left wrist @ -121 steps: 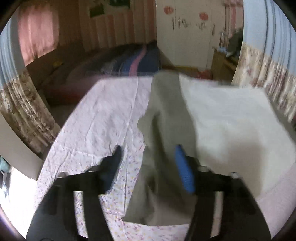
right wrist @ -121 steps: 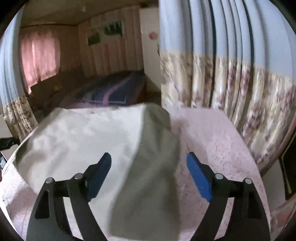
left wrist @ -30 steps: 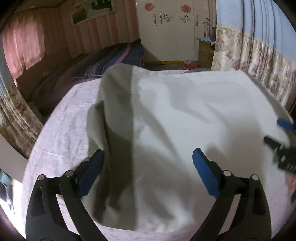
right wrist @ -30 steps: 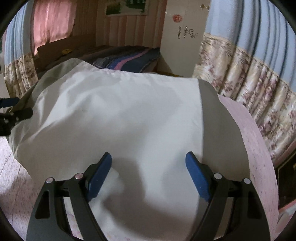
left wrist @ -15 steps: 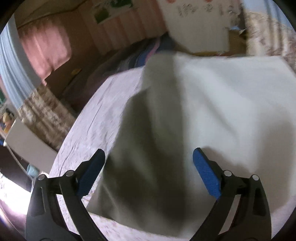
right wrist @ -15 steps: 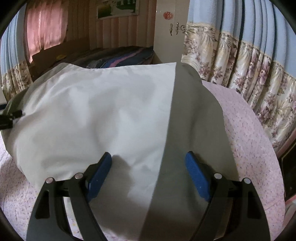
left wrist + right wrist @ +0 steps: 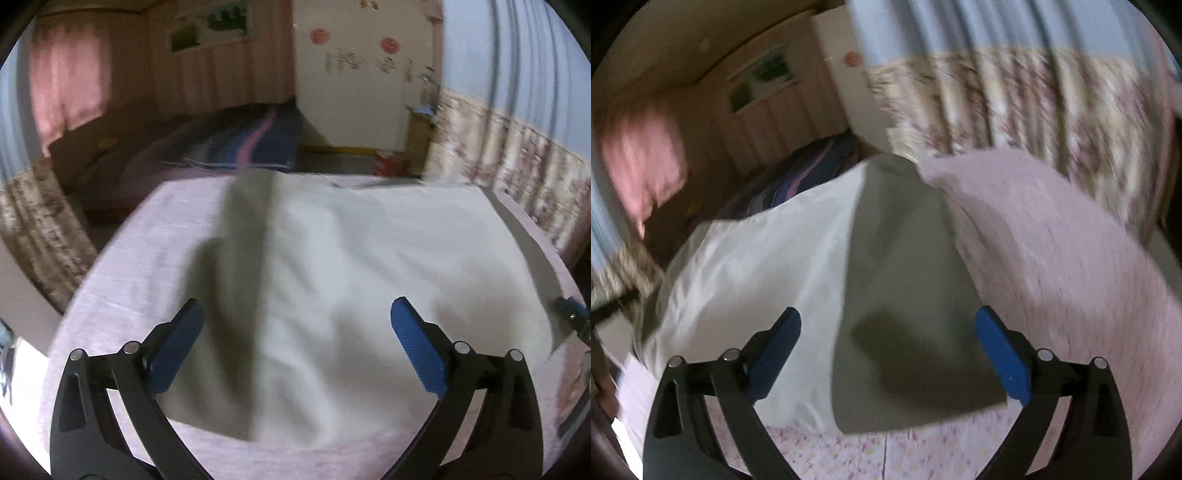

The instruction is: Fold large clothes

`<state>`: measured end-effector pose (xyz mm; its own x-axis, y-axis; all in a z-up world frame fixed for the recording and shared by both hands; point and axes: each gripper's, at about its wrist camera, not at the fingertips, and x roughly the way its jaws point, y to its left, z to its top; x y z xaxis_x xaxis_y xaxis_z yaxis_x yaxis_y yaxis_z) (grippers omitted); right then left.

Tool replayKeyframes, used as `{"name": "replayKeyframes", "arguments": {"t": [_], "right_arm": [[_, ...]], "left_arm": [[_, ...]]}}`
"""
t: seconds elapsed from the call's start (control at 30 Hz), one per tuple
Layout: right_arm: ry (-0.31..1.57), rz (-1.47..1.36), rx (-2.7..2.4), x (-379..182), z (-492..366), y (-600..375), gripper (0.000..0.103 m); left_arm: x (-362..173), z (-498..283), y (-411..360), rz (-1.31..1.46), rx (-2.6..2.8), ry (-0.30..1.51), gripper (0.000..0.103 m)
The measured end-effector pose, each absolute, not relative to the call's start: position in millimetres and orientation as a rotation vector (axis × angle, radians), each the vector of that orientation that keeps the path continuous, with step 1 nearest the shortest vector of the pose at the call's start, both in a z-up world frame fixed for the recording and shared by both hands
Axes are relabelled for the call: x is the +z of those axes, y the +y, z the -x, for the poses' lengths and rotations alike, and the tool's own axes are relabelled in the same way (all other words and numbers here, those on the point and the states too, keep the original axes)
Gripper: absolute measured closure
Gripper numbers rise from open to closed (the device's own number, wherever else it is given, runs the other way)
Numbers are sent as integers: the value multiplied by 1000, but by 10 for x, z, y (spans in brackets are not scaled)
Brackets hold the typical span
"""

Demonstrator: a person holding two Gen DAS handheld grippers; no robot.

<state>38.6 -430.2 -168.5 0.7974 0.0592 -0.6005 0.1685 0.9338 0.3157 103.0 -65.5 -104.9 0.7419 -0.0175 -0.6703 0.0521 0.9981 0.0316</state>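
Observation:
A large pale garment (image 7: 369,266) lies spread on the pink floral sheet (image 7: 155,258), with a grey-green panel (image 7: 240,258) folded along its left side. My left gripper (image 7: 299,350) hovers over its near edge; its jaws are opening, with nothing between the pads and the cloth below them. In the right wrist view the same garment (image 7: 757,266) shows its grey-green right panel (image 7: 905,277). My right gripper (image 7: 888,356) hangs above that panel's near corner; its jaws are opening and hold nothing. A blue tip of the right gripper shows at the left wrist view's right edge.
A bed with dark striped bedding (image 7: 240,147) stands beyond the sheet. Floral curtains (image 7: 1015,110) hang close on the right. At the back there is a white door with stickers (image 7: 351,74), and a red object (image 7: 388,164) sits on the floor.
The right gripper has moved right along the garment's near edge to the grey-green panel, rolled, and its jaws have widened. The left view has swung back over the left panel. The garment lies as before.

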Motion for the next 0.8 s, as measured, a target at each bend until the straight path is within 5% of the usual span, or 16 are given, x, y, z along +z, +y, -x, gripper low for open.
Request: {"name": "replayKeyframes", "arguments": {"t": [0.33, 0.53, 0.8], "right_arm": [[669, -468, -150, -1856, -5, -4284, 6], [688, -511, -128, -2038, -94, -4215, 6], [682, -495, -113, -2013, -328, -4159, 6]], "left_arm": [[-1624, -1053, -1365, -155, -95, 851, 3], [-1567, -918, -1466, -244, -83, 760, 3], [-1522, -1041, -1376, -82, -194, 902, 3]]}}
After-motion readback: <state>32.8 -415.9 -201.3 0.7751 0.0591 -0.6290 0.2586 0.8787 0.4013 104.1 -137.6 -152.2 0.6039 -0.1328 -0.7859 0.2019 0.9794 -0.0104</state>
